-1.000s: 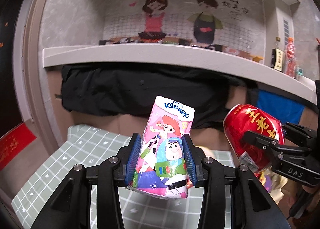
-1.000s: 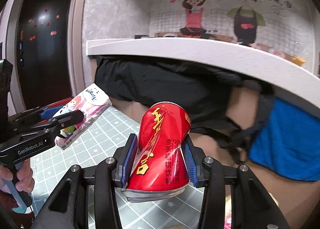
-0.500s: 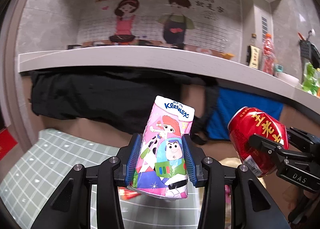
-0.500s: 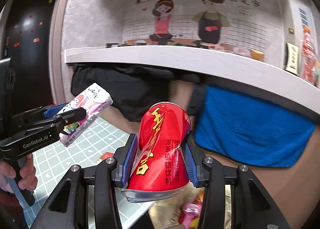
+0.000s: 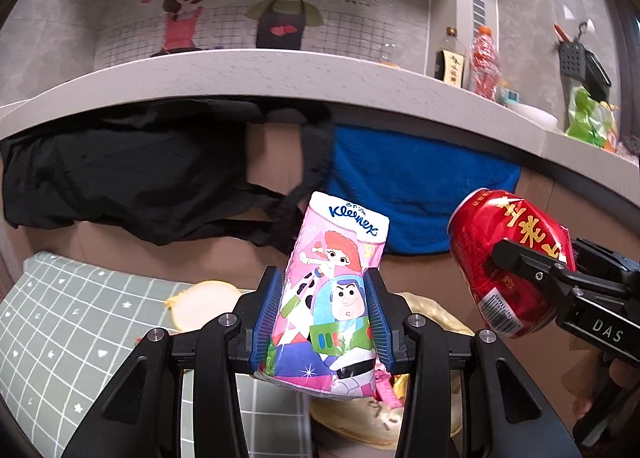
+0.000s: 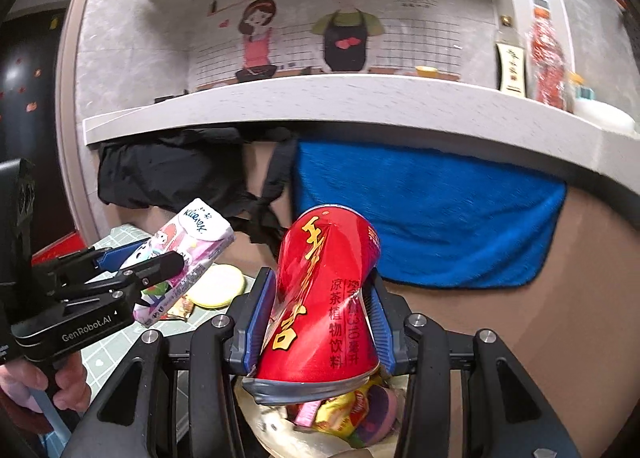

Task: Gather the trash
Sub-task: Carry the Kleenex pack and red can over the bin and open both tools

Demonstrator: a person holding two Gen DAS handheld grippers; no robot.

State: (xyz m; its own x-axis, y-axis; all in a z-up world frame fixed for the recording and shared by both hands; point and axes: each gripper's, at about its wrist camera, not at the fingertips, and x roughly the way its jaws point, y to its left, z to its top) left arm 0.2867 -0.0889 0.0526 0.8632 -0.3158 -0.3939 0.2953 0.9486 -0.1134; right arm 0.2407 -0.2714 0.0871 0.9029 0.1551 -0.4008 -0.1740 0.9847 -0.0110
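Both pieces of trash are being carried: the left gripper (image 5: 325,314) is clamping a tissue pack (image 5: 334,290) between its blue pads, and the right gripper (image 6: 320,322) is squeezing a dented red can (image 6: 324,298). Below them a pale bag (image 6: 280,430) with wrappers inside is sitting open, so, by my reading, only the drop is remaining. Each item's long axis is running along its gripper's fingers, the pack's Kleenex end and the can's top pointing away and upward, slightly tilted
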